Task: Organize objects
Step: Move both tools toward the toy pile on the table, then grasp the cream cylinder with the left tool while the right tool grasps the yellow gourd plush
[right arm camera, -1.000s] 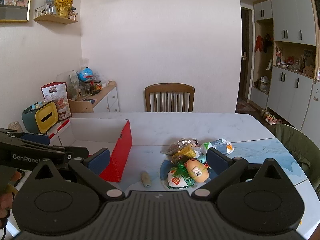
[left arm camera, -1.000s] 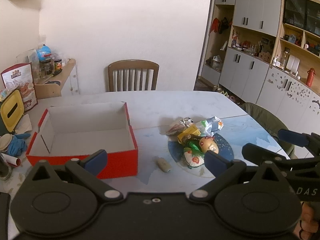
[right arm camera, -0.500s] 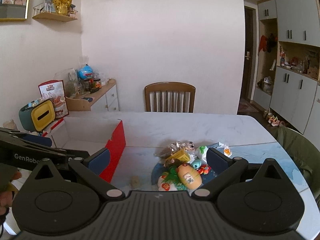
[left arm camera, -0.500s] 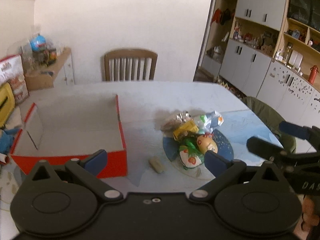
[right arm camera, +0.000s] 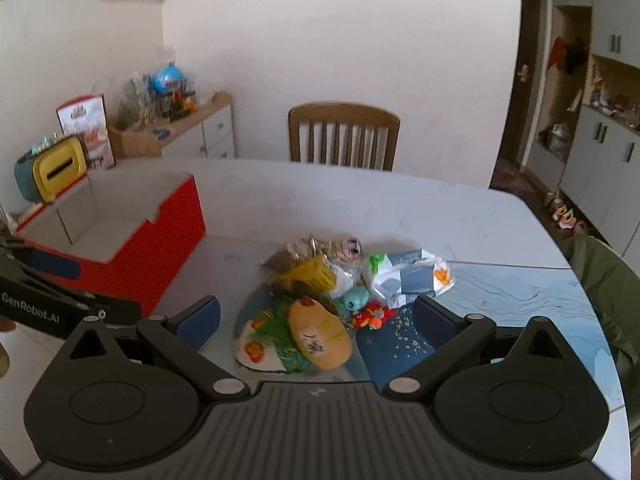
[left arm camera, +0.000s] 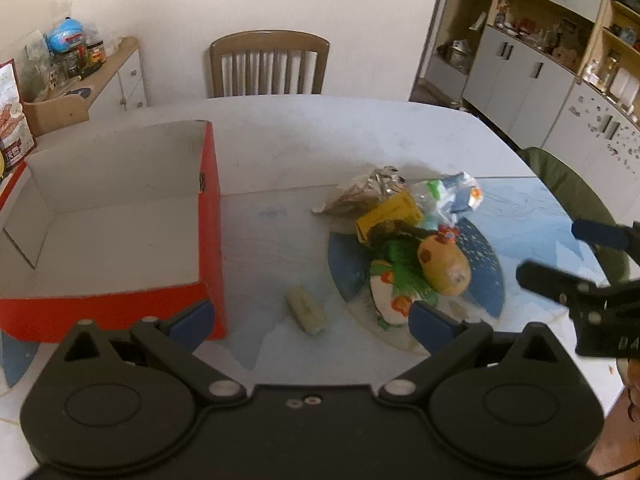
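Bare table point(left arm camera: 276, 236) between red box point(left arm camera: 210, 216) and toy pile point(left arm camera: 404, 236)

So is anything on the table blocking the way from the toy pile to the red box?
Nothing visible does. Bare table lies between the toy pile and the red box; only a small pale cylinder lies nearby, toward the near edge. The box is open-topped and looks empty.

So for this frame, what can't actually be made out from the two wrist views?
- Red box: its near-left corner runs off the left wrist view's edge; in the right wrist view the left gripper's body covers its near side.
- Small beige piece: blurred, identity unclear; absent from the right wrist view.
- Toy pile: the bottom items are buried under others.
- Right gripper: cut off by the left wrist view's right edge.
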A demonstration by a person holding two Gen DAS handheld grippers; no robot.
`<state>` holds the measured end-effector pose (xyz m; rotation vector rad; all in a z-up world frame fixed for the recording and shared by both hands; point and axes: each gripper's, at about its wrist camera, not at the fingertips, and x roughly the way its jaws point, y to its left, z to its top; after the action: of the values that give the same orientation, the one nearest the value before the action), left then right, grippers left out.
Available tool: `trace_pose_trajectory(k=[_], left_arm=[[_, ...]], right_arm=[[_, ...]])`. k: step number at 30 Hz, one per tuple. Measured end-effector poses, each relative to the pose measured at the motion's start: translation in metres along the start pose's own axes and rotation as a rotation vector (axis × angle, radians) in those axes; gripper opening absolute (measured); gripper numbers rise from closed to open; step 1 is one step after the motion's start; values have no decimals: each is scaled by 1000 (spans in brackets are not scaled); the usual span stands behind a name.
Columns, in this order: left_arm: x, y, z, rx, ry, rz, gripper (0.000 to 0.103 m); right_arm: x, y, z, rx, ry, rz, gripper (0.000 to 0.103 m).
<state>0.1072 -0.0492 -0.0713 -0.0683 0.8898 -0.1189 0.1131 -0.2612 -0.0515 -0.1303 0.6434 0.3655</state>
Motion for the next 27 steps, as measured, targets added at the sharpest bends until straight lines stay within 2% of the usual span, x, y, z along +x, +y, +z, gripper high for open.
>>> trace_pose_trajectory(k=[9,15,22,24,27], left_arm=[[37,-16,1,-35,40,44,103],[62,-22,0,-62,74,104,102],[78,-24,-4,-128,115,151,95],[83,-21,-5,-155,124,165,90],[91,-16,-6,-201,140,185,83]], right_arm=[[46,-19,-5,-94,83,64,99],[68,-26,-7,-129,117,111,91],[87,-31,-9,-145,157,175,76],[90,-32,-10,-149,159,188,75],[95,-34,-10,-155,168,208,67]])
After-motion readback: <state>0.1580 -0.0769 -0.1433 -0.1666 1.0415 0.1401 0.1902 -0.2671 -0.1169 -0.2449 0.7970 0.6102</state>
